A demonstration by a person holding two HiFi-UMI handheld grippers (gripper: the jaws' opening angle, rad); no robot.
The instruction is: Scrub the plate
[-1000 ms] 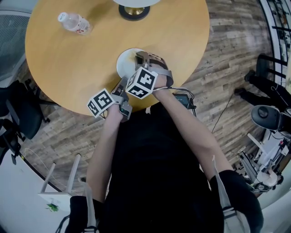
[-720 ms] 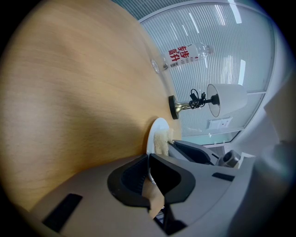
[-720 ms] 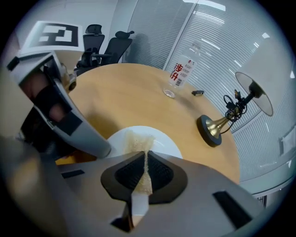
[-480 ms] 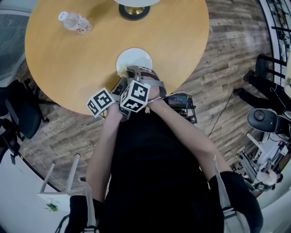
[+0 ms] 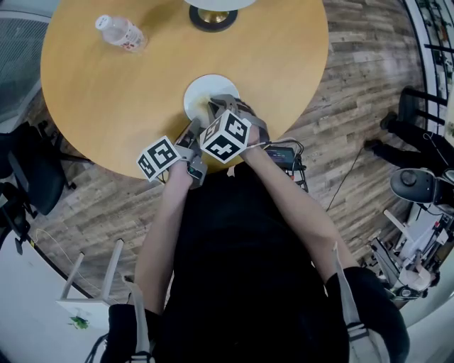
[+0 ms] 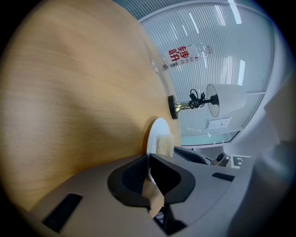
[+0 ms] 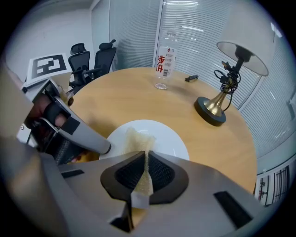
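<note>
The plate [image 5: 201, 93] lies flat on the round wooden table [image 5: 99, 99], close to the edge nearest the person and well apart from everything else on it. The left gripper [image 5: 192, 127] comes in from that near edge, and its jaws are closed on the plate's rim, which runs up between the two pads in the left gripper view. The right gripper [image 5: 217, 105] reaches over the plate with its jaws clamped on a pale yellow sponge [image 7: 137, 138]. The sponge's free end rests on the plate's white surface, just beside the left gripper's tip. A clear plastic bottle [image 5: 119, 32] lies on its side near the table's far left edge. A lamp [image 5: 212, 15] with a brass base stands at the far edge.
</note>
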